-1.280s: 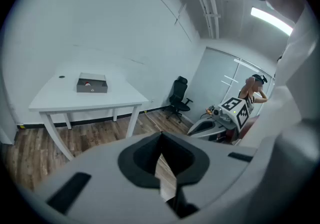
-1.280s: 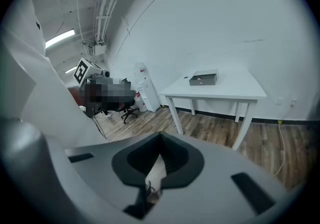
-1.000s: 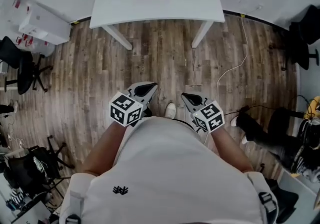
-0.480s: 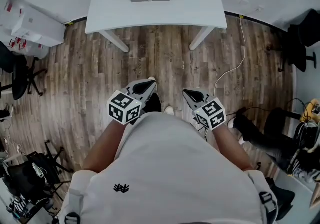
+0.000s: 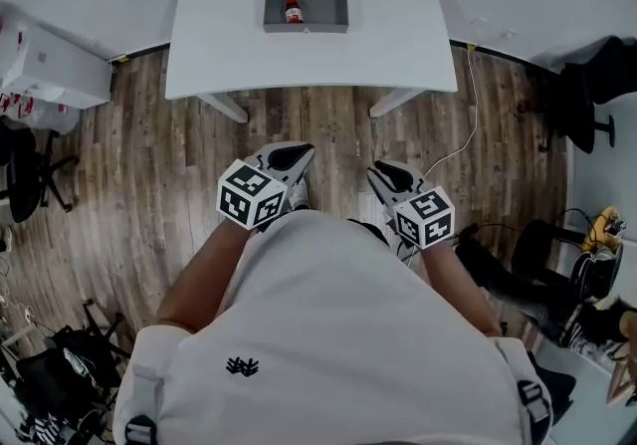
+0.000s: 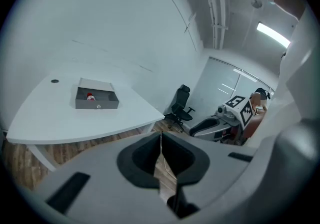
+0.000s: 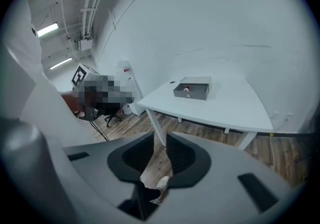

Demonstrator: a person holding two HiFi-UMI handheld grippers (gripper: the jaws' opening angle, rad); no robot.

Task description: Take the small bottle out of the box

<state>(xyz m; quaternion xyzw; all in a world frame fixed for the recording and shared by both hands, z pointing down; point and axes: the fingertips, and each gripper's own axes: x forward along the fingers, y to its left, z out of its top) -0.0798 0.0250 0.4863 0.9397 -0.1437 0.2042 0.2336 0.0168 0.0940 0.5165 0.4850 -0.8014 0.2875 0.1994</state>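
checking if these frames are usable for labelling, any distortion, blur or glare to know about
Head view: sharp, evenly lit, wide lens bows the table edges. Left gripper view: strong fisheye, dark corners, a bright ceiling light, the small bottle tiny but clear. Right gripper view: same fisheye, soft even light, no glare.

No words, numbers or brand names can be read. Black-and-white square markers are carried on the cubes of the left gripper (image 5: pixel 299 151) and the right gripper (image 5: pixel 378 172), without characters. A small dark emblem (image 5: pixel 242 366) is printed on the person's shirt (image 5: pixel 338 324). The label on the small bottle (image 5: pixel 293 11) is illegible.
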